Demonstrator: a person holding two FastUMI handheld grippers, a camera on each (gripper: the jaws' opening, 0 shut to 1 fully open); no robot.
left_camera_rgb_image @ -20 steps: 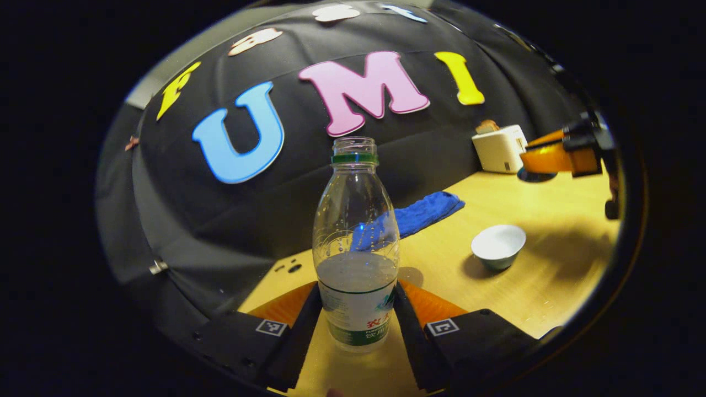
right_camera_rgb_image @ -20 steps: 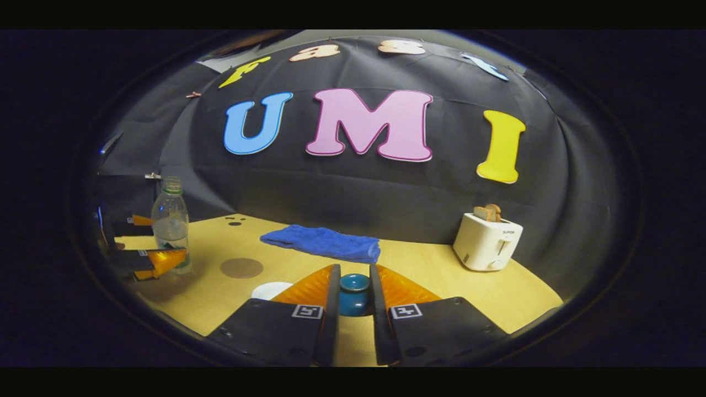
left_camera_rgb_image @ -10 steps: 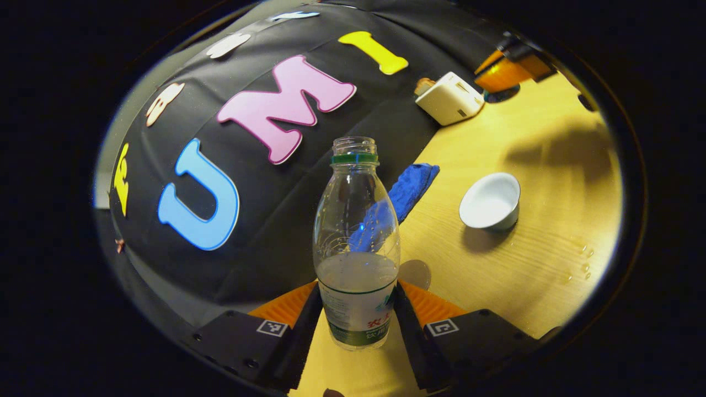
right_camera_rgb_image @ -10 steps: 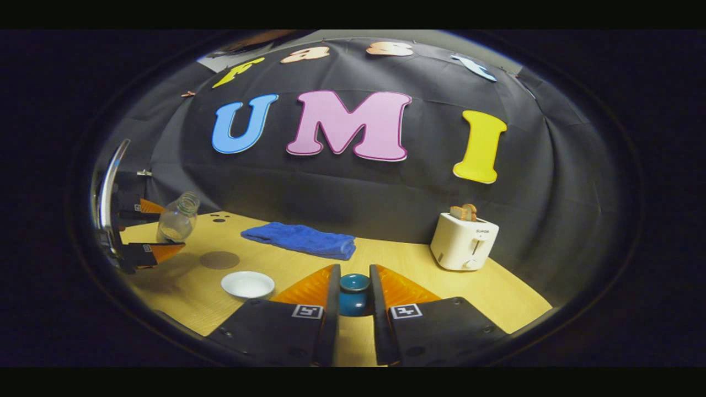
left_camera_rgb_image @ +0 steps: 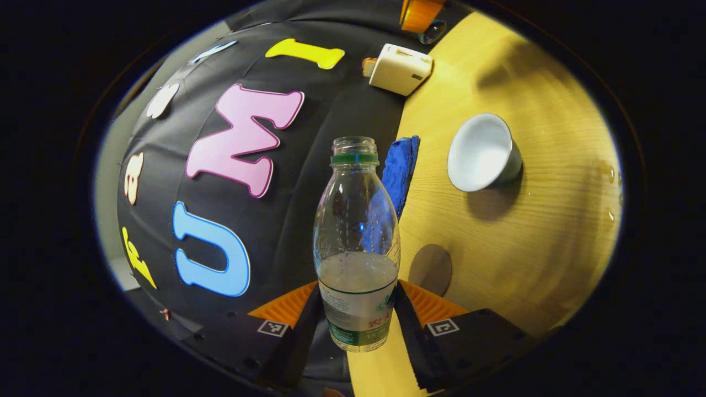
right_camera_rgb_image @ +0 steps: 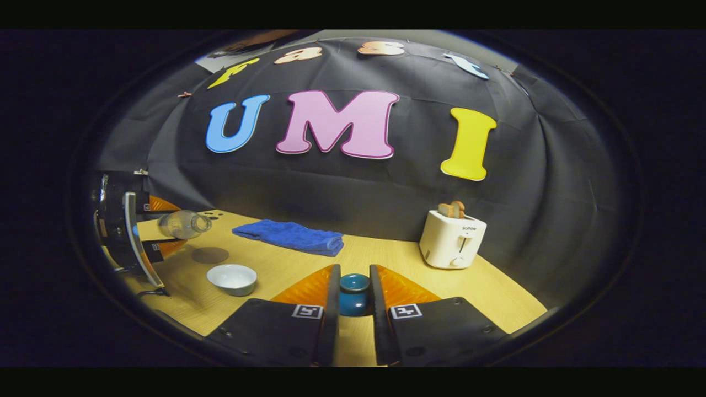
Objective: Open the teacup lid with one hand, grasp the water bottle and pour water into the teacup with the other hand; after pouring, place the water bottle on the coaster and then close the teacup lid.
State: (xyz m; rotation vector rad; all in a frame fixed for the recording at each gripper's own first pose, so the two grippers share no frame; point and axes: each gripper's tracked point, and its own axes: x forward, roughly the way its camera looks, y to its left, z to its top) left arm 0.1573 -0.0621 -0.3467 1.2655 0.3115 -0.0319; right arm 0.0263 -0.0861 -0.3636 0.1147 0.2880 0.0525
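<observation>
My left gripper [left_camera_rgb_image: 357,325] is shut on a clear, uncapped water bottle [left_camera_rgb_image: 356,242] that is partly full. In the right gripper view the same bottle [right_camera_rgb_image: 183,224] lies nearly on its side above the table, its mouth towards the white teacup [right_camera_rgb_image: 232,277]. The teacup [left_camera_rgb_image: 481,153] stands open on the wooden table. A round brown coaster [left_camera_rgb_image: 431,269] lies near the bottle; it shows again as the coaster [right_camera_rgb_image: 210,255] behind the cup. My right gripper [right_camera_rgb_image: 353,300] is shut on the blue teacup lid [right_camera_rgb_image: 353,293], held off to the cup's right.
A folded blue towel [right_camera_rgb_image: 289,236] lies at the back of the table [right_camera_rgb_image: 386,259]. A white toaster [right_camera_rgb_image: 452,239] with bread in it stands at the back right. Water drops [left_camera_rgb_image: 606,182] dot the table beyond the cup.
The left gripper has tipped the bottle from upright to almost horizontal, towards the teacup. The right gripper has drifted rightward, still holding the lid.
</observation>
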